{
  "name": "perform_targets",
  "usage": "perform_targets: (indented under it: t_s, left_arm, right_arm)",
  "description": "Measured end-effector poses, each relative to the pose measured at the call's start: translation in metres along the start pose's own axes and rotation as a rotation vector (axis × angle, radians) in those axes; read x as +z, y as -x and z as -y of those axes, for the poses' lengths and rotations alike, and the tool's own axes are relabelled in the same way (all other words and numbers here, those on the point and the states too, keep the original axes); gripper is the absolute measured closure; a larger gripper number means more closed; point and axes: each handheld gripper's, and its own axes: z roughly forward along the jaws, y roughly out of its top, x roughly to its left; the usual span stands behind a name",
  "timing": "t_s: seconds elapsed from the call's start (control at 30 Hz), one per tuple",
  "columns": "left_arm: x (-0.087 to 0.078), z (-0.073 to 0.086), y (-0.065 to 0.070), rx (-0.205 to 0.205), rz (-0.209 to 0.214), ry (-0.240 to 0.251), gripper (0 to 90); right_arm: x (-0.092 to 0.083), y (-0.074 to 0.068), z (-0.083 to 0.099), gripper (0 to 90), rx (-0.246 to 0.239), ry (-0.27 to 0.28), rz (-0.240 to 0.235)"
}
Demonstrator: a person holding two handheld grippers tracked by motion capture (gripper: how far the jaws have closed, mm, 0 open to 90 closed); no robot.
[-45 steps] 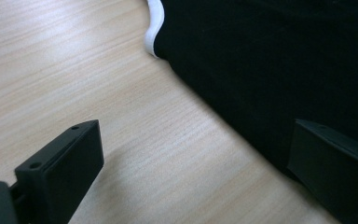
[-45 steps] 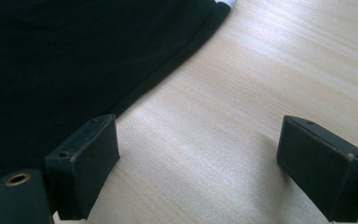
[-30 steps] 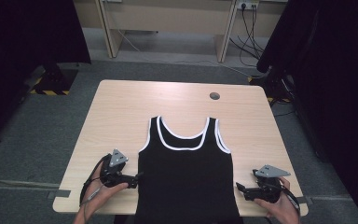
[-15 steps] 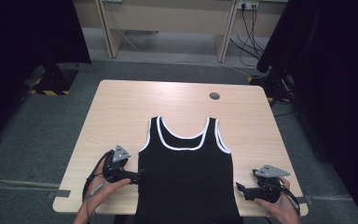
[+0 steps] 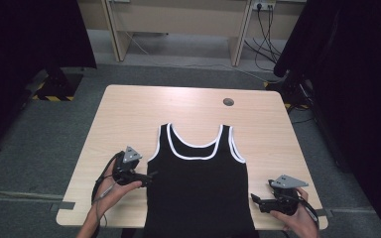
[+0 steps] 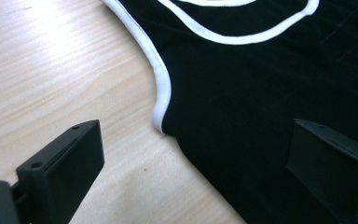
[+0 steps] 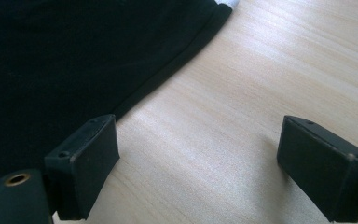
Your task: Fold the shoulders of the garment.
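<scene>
A black tank top (image 5: 198, 191) with white trim at neck and armholes lies flat on the wooden table (image 5: 129, 119), its hem at the near edge. My left gripper (image 5: 146, 177) is open at the top's left side. Its jaws straddle the side seam just below the white armhole trim (image 6: 161, 88), with the black cloth (image 6: 261, 102) under the right jaw. My right gripper (image 5: 254, 200) is open near the top's right side. Both its jaws are over bare wood, and the top's black edge (image 7: 168, 70) lies just beside the left jaw.
A round cable hole (image 5: 228, 101) sits in the table's far right part. Bare wood surrounds the top on the left, right and far sides. Behind the table stand a desk frame (image 5: 238, 44) with cables and dark curtains (image 5: 30, 34) on both sides.
My left gripper has slid to the right, up to the tank top's left edge. The right gripper has stayed where it was.
</scene>
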Motion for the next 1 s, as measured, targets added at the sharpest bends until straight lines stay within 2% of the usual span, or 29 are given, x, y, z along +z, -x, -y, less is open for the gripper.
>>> perform_targets:
  t_s: [0.1,0.3,0.47,0.73,1.0]
  left_arm:
    - [0.001,-0.003,-0.001,0.001,-0.001,0.001,2.9]
    - [0.011,-0.017,-0.003,0.014,-0.005,0.003,3.2]
    - [0.017,-0.028,-0.005,0.009,-0.011,0.008,3.4]
    - [0.031,-0.043,-0.009,0.007,-0.011,0.002,3.5]
    - [0.051,-0.059,-0.017,-0.003,-0.03,-0.007,3.9]
  right_arm:
    - [0.0,0.0,0.0,13.2,-0.001,0.0,0.0]
    - [0.0,0.0,0.0,13.2,0.0,-0.001,-0.001]
    - [0.001,0.0,-0.001,13.2,0.0,-0.001,-0.001]
    - [0.001,-0.001,-0.001,13.2,0.0,-0.001,-0.003]
    - [0.001,-0.001,-0.001,13.2,0.0,-0.001,-0.002]
